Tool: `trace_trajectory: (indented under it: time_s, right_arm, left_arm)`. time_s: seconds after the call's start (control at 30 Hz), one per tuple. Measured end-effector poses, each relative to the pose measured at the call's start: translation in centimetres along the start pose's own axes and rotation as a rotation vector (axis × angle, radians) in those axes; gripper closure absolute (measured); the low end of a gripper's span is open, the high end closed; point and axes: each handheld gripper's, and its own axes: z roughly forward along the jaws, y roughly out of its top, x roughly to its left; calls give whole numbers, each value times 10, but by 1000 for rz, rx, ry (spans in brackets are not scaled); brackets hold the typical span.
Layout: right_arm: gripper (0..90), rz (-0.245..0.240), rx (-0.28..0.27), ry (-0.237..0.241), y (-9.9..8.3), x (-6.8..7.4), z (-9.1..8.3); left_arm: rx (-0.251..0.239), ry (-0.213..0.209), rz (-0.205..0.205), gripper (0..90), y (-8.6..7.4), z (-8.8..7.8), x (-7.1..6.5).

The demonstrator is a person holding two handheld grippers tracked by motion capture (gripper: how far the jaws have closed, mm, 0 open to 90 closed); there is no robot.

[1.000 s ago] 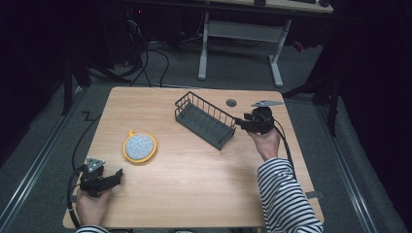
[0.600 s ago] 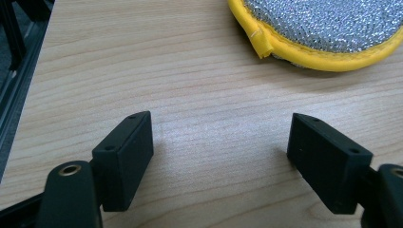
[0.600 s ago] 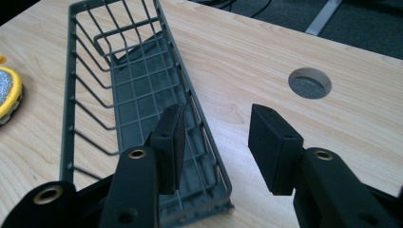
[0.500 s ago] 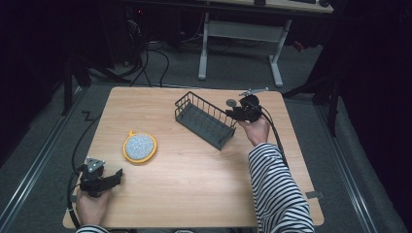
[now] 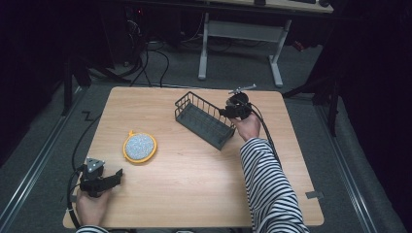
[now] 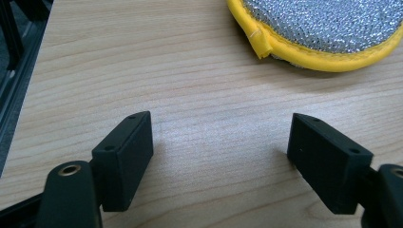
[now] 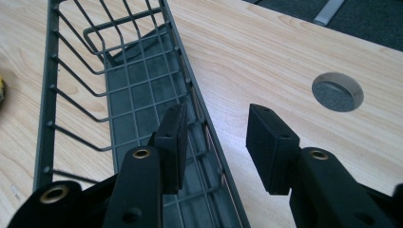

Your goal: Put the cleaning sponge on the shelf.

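Right gripper (image 7: pixel 216 142), jaws partly open, straddles the wire basket's (image 5: pixel 204 119) rim, probably about to clamp; left gripper (image 6: pixel 221 161) rests wide open, empty

Light wooden rectangular surface (image 5: pixel 194 194) sits mid-view, grain running lengthwise. Up at one o'clock on it, seen in the right gripper view, there's a round grey-plugged cable hole (image 7: pixel 337 91), set flush in the wood. Down at five o'clock, a small grey tape scrap (image 5: pixel 313 195) lies near the corner. Beyond the far edge, at twelve o'clock, a white metal-legged desk frame (image 5: pixel 240 30) stands on the grey carpeted floor (image 5: pixel 350 160). At eleven o'clock, loose black cables (image 5: pixel 145 58) sprawl across that floor.
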Motion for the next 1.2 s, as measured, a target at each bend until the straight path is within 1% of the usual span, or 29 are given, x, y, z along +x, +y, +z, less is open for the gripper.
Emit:
trace_trajectory:
  time_s: [0.1,0.23,0.27,0.3,0.37,0.4,0.43,0.47,0.53,0.57,0.6,0.63,0.73,0.8,0.9,1.03,1.17,1.2]
  right_arm:
    - [596,-20,-2,-16,4,2,4]
    - [610,-30,27,-26,9,6,10]
    - [622,-41,35,-25,10,6,12]
    - [640,-39,41,-26,11,8,13]
    - [693,-51,51,-19,12,10,15]
    - [693,-51,51,-19,12,10,15]
    - [714,-61,55,-22,12,12,16]
    - [763,-84,59,-33,11,13,17]
    - [797,-86,54,-28,11,12,16]
    - [797,-86,54,-28,11,12,16]
    - [811,-113,56,-26,9,13,15]
    - [817,-122,57,-25,9,14,15]
    - [838,-147,62,-10,8,15,14]
    - [843,-153,60,1,7,17,13]
    - [850,-144,53,22,4,16,11]
    - [858,-162,37,37,-1,19,9]
    - [860,-166,29,50,-4,22,7]
    - [860,-161,26,59,-7,23,5]
  left_arm:
    - [-4,-1,-5,241,0,0,0]
    - [0,5,-1,245,0,0,0]
    - [0,6,0,245,0,0,0]
    - [0,5,-1,245,0,0,0]
    - [-3,3,-4,245,0,0,0]
    - [-3,3,-4,245,0,0,0]
    - [-2,2,-4,245,0,0,0]
    - [-2,2,-4,245,0,0,0]
    - [-3,2,-6,246,0,0,0]
    - [-3,2,-6,247,0,0,0]
    - [-4,2,-8,249,0,0,0]
    - [-5,3,-9,249,0,0,0]
    - [-4,4,-8,249,0,0,0]
    - [-4,4,-9,249,0,0,0]
    - [-4,4,-8,250,0,0,0]
    - [-3,8,-7,250,0,1,0]
    - [-1,8,-5,250,0,0,0]
    - [-2,8,-6,251,0,0,0]
